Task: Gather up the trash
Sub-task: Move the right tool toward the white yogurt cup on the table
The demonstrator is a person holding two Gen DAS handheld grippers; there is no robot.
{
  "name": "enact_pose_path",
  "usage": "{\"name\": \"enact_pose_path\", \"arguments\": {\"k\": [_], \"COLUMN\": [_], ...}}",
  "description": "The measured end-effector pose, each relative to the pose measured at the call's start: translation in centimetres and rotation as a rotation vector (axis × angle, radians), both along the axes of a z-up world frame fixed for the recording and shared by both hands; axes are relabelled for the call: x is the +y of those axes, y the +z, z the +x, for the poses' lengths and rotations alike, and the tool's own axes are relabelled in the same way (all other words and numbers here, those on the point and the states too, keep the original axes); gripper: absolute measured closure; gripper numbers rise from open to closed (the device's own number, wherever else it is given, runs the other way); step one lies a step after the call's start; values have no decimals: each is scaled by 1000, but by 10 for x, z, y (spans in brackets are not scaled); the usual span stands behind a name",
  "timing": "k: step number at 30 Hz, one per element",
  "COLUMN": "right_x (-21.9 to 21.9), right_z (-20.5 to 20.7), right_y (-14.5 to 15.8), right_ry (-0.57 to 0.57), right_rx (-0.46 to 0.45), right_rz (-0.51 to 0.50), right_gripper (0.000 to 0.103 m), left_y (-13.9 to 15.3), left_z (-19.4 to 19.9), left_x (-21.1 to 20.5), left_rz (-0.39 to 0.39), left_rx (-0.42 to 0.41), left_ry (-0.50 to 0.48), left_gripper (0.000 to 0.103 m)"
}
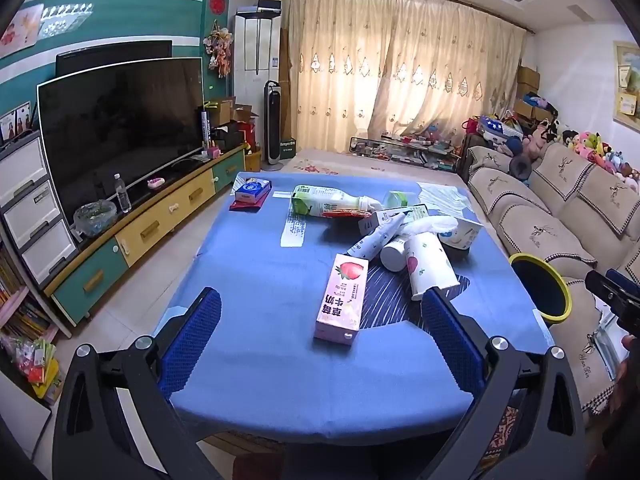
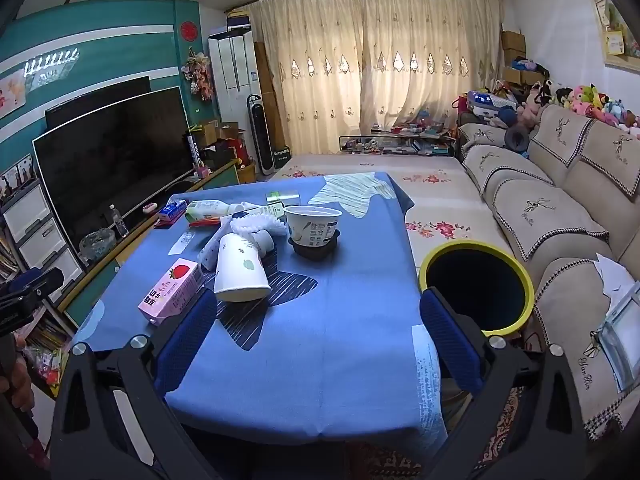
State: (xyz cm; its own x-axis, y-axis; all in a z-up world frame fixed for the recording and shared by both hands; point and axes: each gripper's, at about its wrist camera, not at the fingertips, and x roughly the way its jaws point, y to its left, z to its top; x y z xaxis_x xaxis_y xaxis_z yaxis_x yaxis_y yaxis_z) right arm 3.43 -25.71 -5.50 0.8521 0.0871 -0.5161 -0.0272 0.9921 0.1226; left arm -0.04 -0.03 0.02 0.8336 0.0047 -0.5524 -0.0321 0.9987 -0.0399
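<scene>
A pile of trash lies on the blue tablecloth point(image 1: 260, 280): a pink strawberry milk carton point(image 1: 342, 298), a white paper cup on its side point(image 1: 430, 266), a green-and-white bottle point(image 1: 328, 200), a white tub point(image 2: 313, 226) and crumpled white paper point(image 2: 256, 224). A yellow-rimmed bin point(image 2: 476, 282) stands off the table's right edge. My left gripper point(image 1: 320, 320) is open and empty, with the carton between its fingers' line. My right gripper point(image 2: 318, 320) is open and empty over the table's near edge. The carton point(image 2: 172, 292) and cup point(image 2: 242, 270) lie to its front left.
A TV point(image 1: 120, 128) on a low cabinet stands to the left. A beige sofa point(image 2: 560, 208) with plush toys runs along the right. A blue box point(image 1: 252, 190) sits at the table's far left corner. Curtains hang at the back.
</scene>
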Motion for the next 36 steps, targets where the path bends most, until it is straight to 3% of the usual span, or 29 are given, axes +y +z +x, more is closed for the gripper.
{"name": "enact_pose_path", "arguments": {"k": [36], "right_x": [6], "right_z": [14], "right_y": [-11], "right_ry": [11], "right_rx": [24], "right_rz": [0], "right_gripper": [6], "left_y": [-8], "left_z": [4], "left_x": [-8], "left_rz": [-8], "left_rx": [31], "left_ry": [-38], "left_gripper": [4]}}
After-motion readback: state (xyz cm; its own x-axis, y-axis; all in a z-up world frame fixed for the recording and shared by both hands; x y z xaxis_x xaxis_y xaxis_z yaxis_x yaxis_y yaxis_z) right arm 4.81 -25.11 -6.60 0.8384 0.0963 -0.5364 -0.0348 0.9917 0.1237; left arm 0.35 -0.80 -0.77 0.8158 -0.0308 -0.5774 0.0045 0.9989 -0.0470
